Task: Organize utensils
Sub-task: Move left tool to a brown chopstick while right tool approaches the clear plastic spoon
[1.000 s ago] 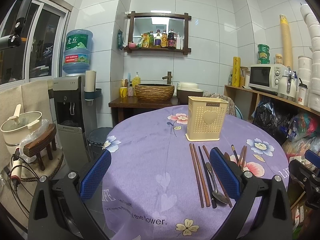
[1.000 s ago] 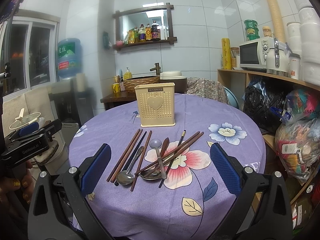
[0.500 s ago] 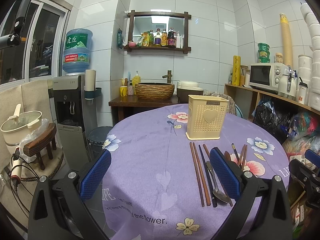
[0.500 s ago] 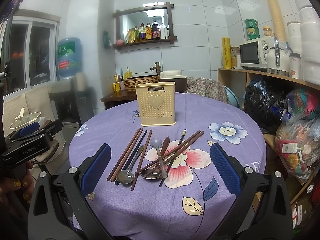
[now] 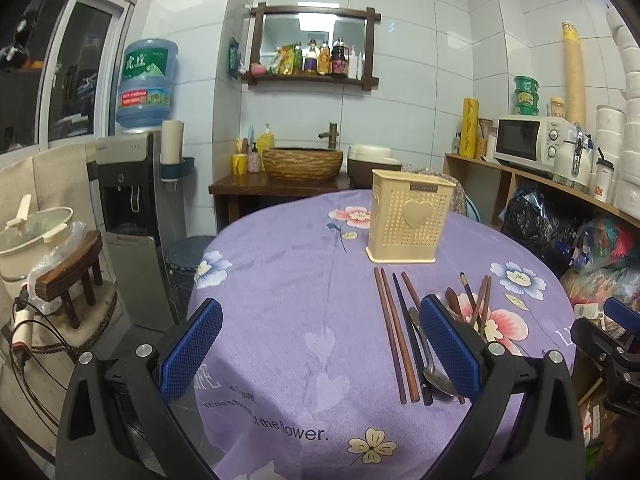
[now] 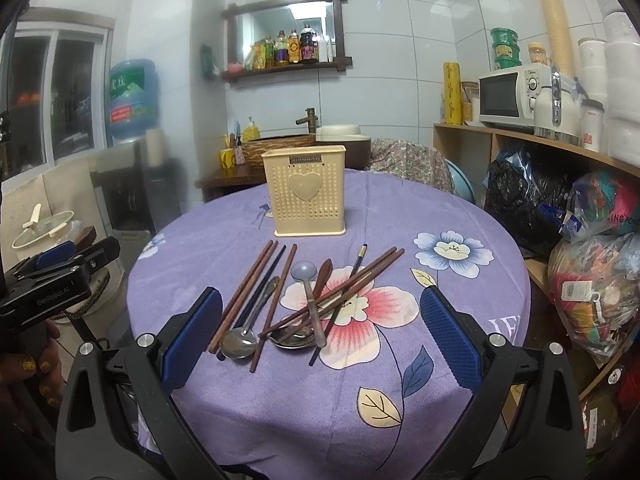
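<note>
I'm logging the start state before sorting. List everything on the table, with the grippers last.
utensil holder: one, cream, upright at the table's far side
chopsticks: several, brown and dark, loose in front of the holder
metal spoons: two, silver, bowls nearest the camera
grey ladle spoon: one, lying across the pile
tablecloth: one, purple, floral
left gripper: fingers open, over the table's left part, empty
right gripper: fingers open, above the pile, empty

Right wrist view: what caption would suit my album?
Open claw hovers over scattered chopsticks and spoons before a beige holder.
</note>
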`<state>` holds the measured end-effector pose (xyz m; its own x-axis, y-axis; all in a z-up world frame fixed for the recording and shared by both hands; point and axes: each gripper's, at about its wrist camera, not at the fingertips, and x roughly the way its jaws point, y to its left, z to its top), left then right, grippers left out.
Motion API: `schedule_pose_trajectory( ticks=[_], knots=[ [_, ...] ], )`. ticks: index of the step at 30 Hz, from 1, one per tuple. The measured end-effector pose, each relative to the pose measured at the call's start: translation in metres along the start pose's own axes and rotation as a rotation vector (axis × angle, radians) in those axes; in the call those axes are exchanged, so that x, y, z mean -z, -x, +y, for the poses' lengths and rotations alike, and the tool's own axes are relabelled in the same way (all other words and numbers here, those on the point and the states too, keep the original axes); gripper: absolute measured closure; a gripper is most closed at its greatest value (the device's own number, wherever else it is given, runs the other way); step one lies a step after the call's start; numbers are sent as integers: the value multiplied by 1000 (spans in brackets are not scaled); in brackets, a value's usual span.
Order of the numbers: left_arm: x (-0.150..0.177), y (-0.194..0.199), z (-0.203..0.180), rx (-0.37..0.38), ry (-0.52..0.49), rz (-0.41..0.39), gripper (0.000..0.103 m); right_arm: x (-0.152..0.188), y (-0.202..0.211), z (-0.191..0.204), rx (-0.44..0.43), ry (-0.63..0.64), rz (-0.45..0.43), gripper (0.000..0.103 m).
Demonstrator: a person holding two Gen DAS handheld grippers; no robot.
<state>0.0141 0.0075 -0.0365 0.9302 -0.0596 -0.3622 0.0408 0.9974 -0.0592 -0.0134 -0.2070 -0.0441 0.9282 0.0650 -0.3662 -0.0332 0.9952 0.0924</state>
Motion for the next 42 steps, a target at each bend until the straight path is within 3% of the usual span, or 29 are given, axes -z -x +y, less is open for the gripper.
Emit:
schedule_pose_trajectory(
  ticks=[19,28,33,42],
  knots=[
    [-20,-116,-3,75,-93,317,6,-6,-111,-58,72,-60,291,5],
    [-34,-160,-29,123,-166,410,32,-17,-146,-80,102,-96,350,5],
    [-32,-188,-49,163,-188,492,53,-22,-153,-83,104,-108,343,5],
    [-30,-213,-64,175,-187,556,68,-21,-159,-79,111,-80,351,5]
  ],
)
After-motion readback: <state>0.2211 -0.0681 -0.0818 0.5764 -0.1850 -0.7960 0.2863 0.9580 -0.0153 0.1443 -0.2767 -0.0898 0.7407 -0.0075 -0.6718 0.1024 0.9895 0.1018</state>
